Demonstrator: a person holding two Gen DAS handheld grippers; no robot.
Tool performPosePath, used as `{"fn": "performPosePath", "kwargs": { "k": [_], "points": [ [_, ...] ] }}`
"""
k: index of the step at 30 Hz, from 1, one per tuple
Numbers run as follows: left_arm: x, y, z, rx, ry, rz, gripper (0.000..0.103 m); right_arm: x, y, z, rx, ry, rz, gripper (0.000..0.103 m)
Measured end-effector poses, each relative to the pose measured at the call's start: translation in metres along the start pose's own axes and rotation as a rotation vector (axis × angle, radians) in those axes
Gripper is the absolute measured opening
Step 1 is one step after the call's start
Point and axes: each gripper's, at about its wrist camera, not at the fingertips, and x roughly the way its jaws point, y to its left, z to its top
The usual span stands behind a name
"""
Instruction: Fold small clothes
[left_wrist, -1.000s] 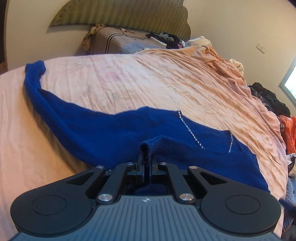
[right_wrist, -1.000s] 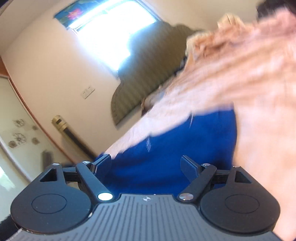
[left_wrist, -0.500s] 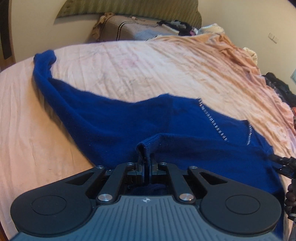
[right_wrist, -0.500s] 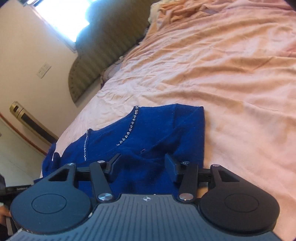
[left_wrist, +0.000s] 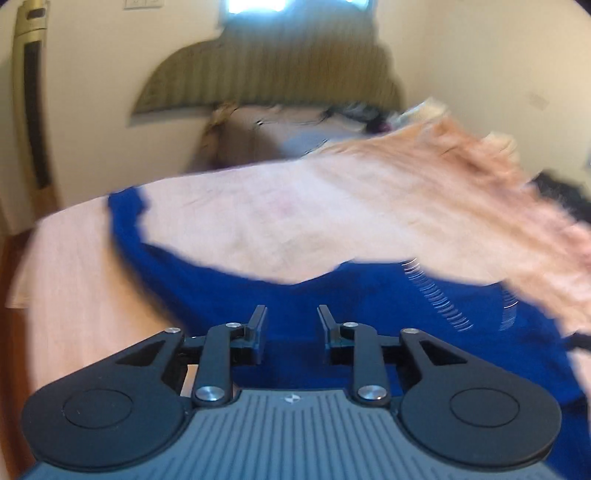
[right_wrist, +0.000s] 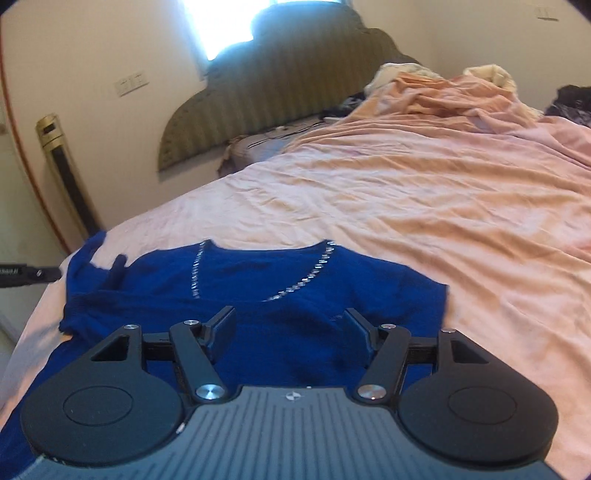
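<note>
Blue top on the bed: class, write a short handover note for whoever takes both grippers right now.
Left gripper: open, empty, over the blue top's lower part.
Right gripper: open, empty, just below the rhinestone neckline.
The top lies spread on the pink bedsheet, neckline towards the headboard, one long sleeve stretched out to the left.
Done: the garment is laid out.
Left: apparently every fold, starting perhaps with that sleeve.

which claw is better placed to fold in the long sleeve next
Left, probably. The left claw hangs open over the blue top nearest the sleeve; the right claw, also open, sits over the body.
</note>
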Motion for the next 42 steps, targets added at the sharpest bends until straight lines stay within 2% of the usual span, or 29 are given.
{"fn": "performPosePath", "kwargs": {
  "k": [3,6,7,8,9,13,15,16,17,19,21,23,25,28,30,32,33,35,36,37,42],
  "points": [
    [0.015,-0.024,-0.012,0.005,0.067,-0.165,0.027,0.02,0.006,-0.005,-0.041,0.067,-0.044,0.069],
    [0.049,-0.034,-0.034,-0.033,0.176,-0.179,0.027,0.038,-0.005,-0.024,-0.023,0.133,-0.085,0.072],
    [0.062,-0.031,-0.042,-0.065,0.217,-0.162,0.027,0.036,-0.006,-0.033,-0.058,0.086,-0.075,0.078],
    [0.062,-0.024,-0.049,-0.091,0.153,-0.191,0.029,0.035,-0.006,-0.039,-0.088,0.07,-0.068,0.078],
    [0.064,-0.02,-0.053,-0.097,0.132,-0.206,0.029,0.032,-0.004,-0.044,-0.11,0.057,-0.072,0.078],
    [0.049,-0.005,-0.052,-0.152,0.103,-0.262,0.029,0.03,0.001,-0.045,-0.134,0.063,-0.063,0.089],
    [0.03,0.011,-0.048,-0.165,0.005,-0.281,0.034,0.03,0.002,-0.045,-0.14,0.064,-0.059,0.092],
    [0.021,0.023,-0.043,-0.181,-0.055,-0.265,0.047,0.03,0.002,-0.045,-0.138,0.063,-0.057,0.093],
    [0.014,0.039,-0.037,-0.219,-0.112,-0.234,0.069,0.03,0.002,-0.045,-0.133,0.061,-0.053,0.093],
    [0.007,0.083,-0.027,-0.362,-0.222,-0.165,0.087,0.028,-0.002,-0.045,-0.108,0.052,-0.037,0.094],
    [0.012,0.127,-0.018,-0.516,-0.279,-0.123,0.087,0.026,-0.008,-0.045,-0.066,0.037,-0.012,0.094],
    [0.027,0.167,-0.007,-0.656,-0.293,-0.116,0.087,0.024,-0.014,-0.045,-0.033,0.026,0.009,0.094],
    [0.047,0.19,0.005,-0.72,-0.283,-0.09,0.087,0.024,-0.016,-0.045,-0.021,0.021,0.016,0.094],
    [0.075,0.209,0.017,-0.756,-0.267,-0.058,0.085,0.024,-0.015,-0.045,-0.027,0.022,0.009,0.094],
    [0.091,0.213,0.021,-0.748,-0.249,-0.046,0.078,0.024,-0.015,-0.045,-0.029,0.022,0.006,0.094],
    [0.107,0.211,0.031,-0.694,-0.23,-0.01,0.054,0.023,-0.015,-0.045,-0.021,0.018,0.009,0.094],
    [0.114,0.21,0.033,-0.672,-0.21,0.038,0.046,0.023,-0.016,-0.045,-0.018,0.02,0.011,0.094],
    [0.125,0.214,0.032,-0.625,-0.144,0.129,0.014,0.023,-0.015,-0.045,-0.021,0.02,0.009,0.094],
    [0.127,0.214,0.031,-0.597,-0.14,0.161,0.012,0.023,-0.016,-0.045,-0.024,0.021,0.007,0.094],
    [0.126,0.216,0.028,-0.586,-0.141,0.163,0.012,0.023,-0.015,-0.045,-0.025,0.021,0.005,0.094],
    [0.097,0.209,0.029,-0.609,-0.168,0.134,0.01,0.023,-0.015,-0.045,-0.024,0.021,0.006,0.093]
  ]
}}
